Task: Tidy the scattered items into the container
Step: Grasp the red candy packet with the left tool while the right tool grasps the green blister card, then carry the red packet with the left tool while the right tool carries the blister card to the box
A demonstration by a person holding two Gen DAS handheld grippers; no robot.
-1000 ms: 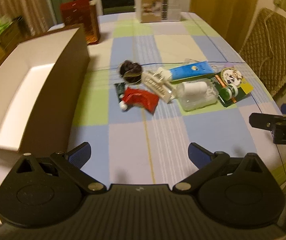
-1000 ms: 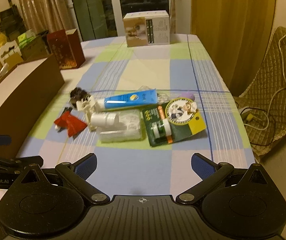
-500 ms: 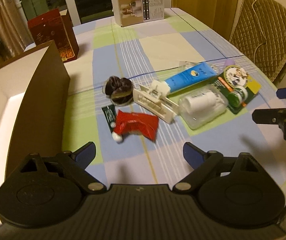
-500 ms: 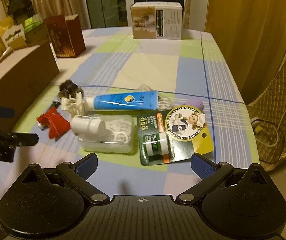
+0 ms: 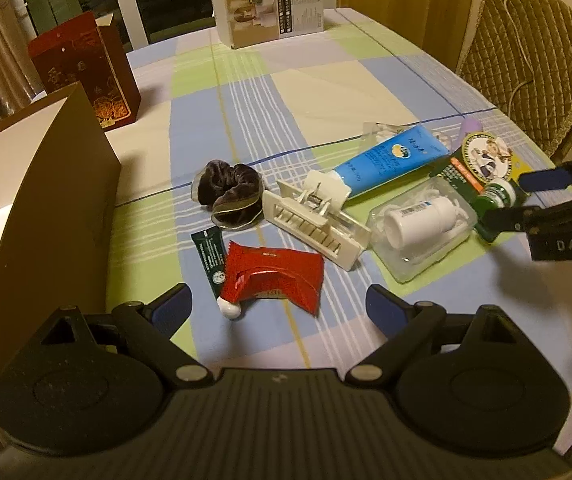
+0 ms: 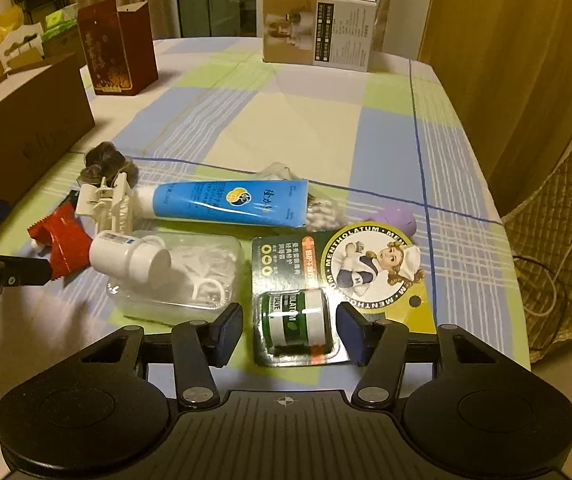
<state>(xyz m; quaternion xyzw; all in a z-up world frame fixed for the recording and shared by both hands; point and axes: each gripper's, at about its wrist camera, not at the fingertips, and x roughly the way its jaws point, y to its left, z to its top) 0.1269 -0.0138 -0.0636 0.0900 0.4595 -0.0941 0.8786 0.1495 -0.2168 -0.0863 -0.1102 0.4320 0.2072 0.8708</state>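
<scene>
- The blue tube (image 6: 232,203) lies on its side in the middle of the scattered pile on the checked tablecloth (image 6: 306,120); everything below is placed from it.
- Just nearer the camera than the tube's crimped end lies the Mentholatum salve card (image 6: 326,280), flat, with its green jar in a blister.
- The right gripper (image 6: 290,334) has its blue pads on either side of that jar; its jaws have just been closing, the jar is between them, and a gap shows on both sides, so they do not pinch it yet.
- Nearer than the tube's cap end sits a clear plastic tub (image 6: 190,280), with a white bottle (image 6: 128,258) lying across it.
- A white hair clip (image 5: 318,222) touches the tube's cap, and a dark velvet scrunchie (image 5: 230,194) lies just beyond the clip.
- Farther out on the cap side lie a red sachet (image 5: 274,274) and a dark green sachet (image 5: 208,258) partly under it.
- The left gripper (image 5: 278,308) hovers over the red sachet with its fingers spread wide, nothing between them.
- The open cardboard box (image 5: 46,200) stands well past the scrunchie, at the table's edge.
</scene>
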